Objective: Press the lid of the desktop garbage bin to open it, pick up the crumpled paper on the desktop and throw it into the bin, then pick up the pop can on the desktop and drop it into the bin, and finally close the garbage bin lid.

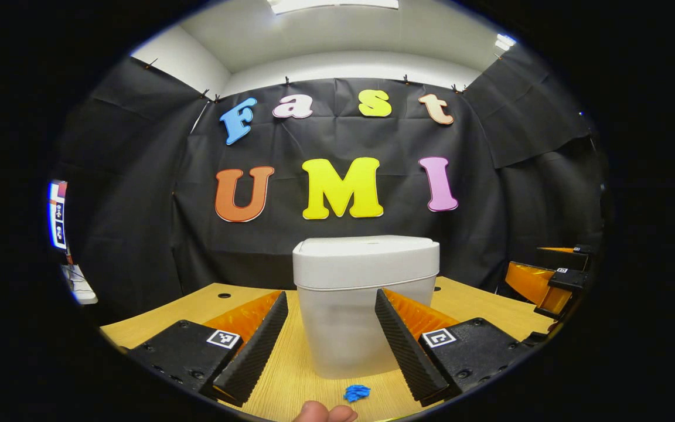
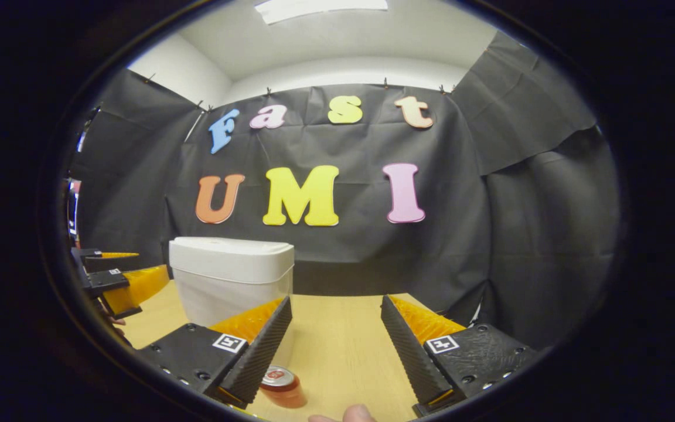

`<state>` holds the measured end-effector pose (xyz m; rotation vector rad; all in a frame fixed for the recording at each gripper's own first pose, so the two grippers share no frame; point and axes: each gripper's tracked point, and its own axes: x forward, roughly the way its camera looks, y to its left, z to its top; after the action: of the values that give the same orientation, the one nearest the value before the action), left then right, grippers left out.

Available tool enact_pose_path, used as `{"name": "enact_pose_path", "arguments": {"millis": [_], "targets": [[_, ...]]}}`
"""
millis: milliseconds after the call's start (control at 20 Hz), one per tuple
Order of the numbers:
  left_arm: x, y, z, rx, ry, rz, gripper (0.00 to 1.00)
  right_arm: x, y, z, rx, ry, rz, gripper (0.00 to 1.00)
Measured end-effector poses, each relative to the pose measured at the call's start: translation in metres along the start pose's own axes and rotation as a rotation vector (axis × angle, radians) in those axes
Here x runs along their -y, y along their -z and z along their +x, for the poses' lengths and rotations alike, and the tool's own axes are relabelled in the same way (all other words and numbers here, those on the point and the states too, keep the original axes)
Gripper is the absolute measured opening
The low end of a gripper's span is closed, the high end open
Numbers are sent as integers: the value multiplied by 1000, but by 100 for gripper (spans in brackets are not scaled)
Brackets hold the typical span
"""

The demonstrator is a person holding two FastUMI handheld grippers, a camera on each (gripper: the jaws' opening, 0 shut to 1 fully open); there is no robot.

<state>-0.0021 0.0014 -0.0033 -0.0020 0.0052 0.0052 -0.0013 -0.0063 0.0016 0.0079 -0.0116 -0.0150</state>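
Note:
A white desktop bin (image 1: 364,305) with its lid (image 1: 367,258) down stands on the wooden table straight ahead in the left gripper view. My left gripper (image 1: 331,346) is open in front of it, nothing between the fingers. A small blue crumpled paper (image 1: 357,392) lies on the table just below the bin. In the right gripper view the bin (image 2: 229,278) stands to the left, and my right gripper (image 2: 334,351) is open and empty. A red pop can (image 2: 282,385) stands upright beside the right gripper's left finger (image 2: 258,351).
The wooden table (image 2: 343,340) runs back to the black cloth wall. The right gripper (image 1: 548,281) shows at the far right of the left gripper view, and the left gripper (image 2: 112,281) at the far left of the right gripper view. A fingertip (image 1: 323,413) pokes in at the bottom edge.

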Motion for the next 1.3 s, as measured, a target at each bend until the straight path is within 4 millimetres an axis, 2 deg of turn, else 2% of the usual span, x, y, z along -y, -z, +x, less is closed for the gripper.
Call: {"name": "enact_pose_path", "arguments": {"millis": [400, 450, 500, 850, 1100, 1300], "targets": [[4, 4, -1, -10, 5, 6, 96, 4, 2, -1, -3, 11, 5, 95], [4, 3, -1, -10, 2, 8, 96, 6, 3, -1, -4, 12, 6, 93], [4, 3, -2, -9, -2, 7, 97, 6, 4, -2, -5, 11, 6, 95], [1, 7, 0, -17, -33, -5, 97, 2, 7, 1, -13, -5, -8, 95], [-5, 14, 2, -22, -53, -8, 96, -5, 4, 6, -11, -30, -4, 95], [-24, 22, -3, -33, -82, -10, 97, -18, -8, 11, -14, -66, -4, 95]]}}
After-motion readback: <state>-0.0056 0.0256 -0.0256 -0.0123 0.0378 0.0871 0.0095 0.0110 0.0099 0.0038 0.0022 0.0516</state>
